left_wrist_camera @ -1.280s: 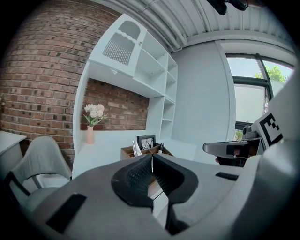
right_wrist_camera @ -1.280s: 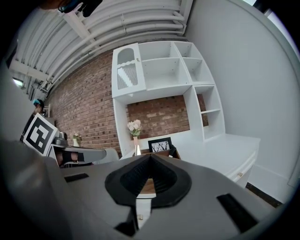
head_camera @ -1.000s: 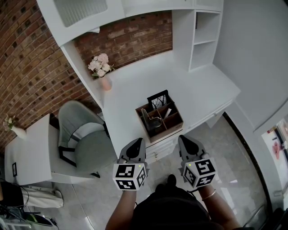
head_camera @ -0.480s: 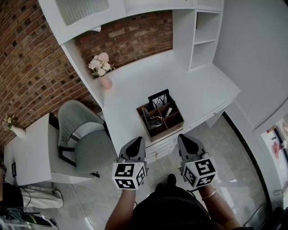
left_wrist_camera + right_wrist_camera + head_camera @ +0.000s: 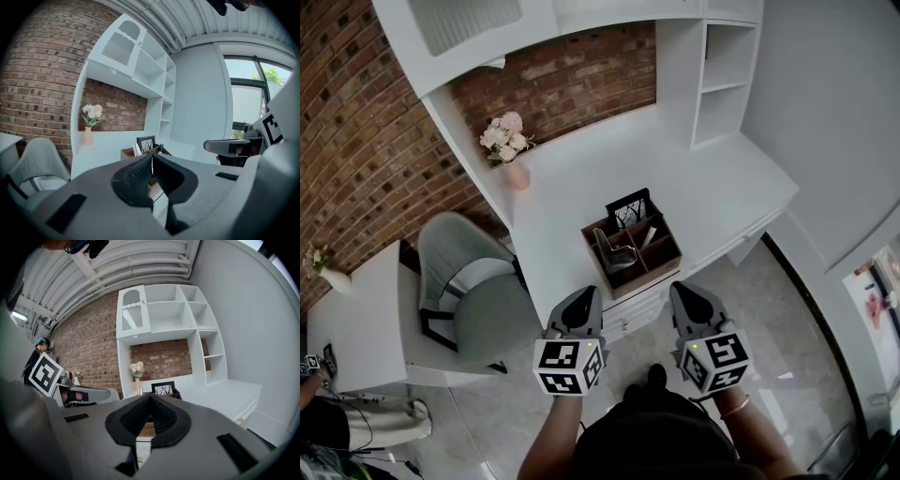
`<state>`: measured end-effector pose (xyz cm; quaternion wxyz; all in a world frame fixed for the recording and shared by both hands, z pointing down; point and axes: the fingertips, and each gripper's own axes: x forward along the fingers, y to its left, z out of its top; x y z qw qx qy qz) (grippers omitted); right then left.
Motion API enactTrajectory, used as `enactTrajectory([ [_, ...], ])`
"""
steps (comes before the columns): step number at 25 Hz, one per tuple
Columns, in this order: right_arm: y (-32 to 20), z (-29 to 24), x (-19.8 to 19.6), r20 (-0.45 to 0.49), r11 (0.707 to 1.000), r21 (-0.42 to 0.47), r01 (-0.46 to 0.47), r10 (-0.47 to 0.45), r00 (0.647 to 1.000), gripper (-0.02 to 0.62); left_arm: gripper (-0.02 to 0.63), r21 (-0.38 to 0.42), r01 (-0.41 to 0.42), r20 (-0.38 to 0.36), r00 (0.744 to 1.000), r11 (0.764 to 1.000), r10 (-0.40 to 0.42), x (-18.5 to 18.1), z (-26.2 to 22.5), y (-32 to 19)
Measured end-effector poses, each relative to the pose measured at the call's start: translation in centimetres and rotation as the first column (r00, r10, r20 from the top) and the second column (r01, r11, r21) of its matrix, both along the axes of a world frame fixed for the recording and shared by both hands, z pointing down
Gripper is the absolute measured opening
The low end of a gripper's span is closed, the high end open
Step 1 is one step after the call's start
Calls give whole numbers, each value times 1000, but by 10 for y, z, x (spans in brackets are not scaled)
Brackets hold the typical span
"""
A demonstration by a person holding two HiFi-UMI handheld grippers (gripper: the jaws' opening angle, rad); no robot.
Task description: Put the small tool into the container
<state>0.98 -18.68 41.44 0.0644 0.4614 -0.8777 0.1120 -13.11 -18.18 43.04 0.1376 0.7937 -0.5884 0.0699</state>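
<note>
A brown wooden container (image 5: 664, 263) with several compartments stands near the front edge of the white desk (image 5: 581, 178). A small grey metal tool (image 5: 614, 253) lies in its left compartment, and a black picture frame (image 5: 630, 208) leans at its back. My left gripper (image 5: 588, 294) and right gripper (image 5: 681, 289) hover side by side just off the desk's front edge, short of the container. Both are shut with nothing between the jaws. The left gripper view shows the shut left gripper (image 5: 151, 157) with the container (image 5: 127, 152) beyond it. In the right gripper view the right gripper (image 5: 150, 396) half hides the frame (image 5: 163, 388).
A pink vase of flowers (image 5: 510, 150) stands at the desk's back left by the brick wall. White shelves (image 5: 722, 70) rise at the right. A grey chair (image 5: 473, 295) sits left of the desk beside a second white table (image 5: 366, 319). Desk drawers (image 5: 642, 309) lie under the container.
Both grippers have stayed where they were, shut. The head view has shifted very slightly; the container and tool have not moved.
</note>
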Motion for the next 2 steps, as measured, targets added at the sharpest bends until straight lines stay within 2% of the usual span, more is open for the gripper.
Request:
enactTrajectory([
  [2, 0, 1, 0, 0, 1000, -4, 1, -1, 1000, 3, 12, -6, -2, 0, 1000, 1000, 2, 1, 1, -1],
])
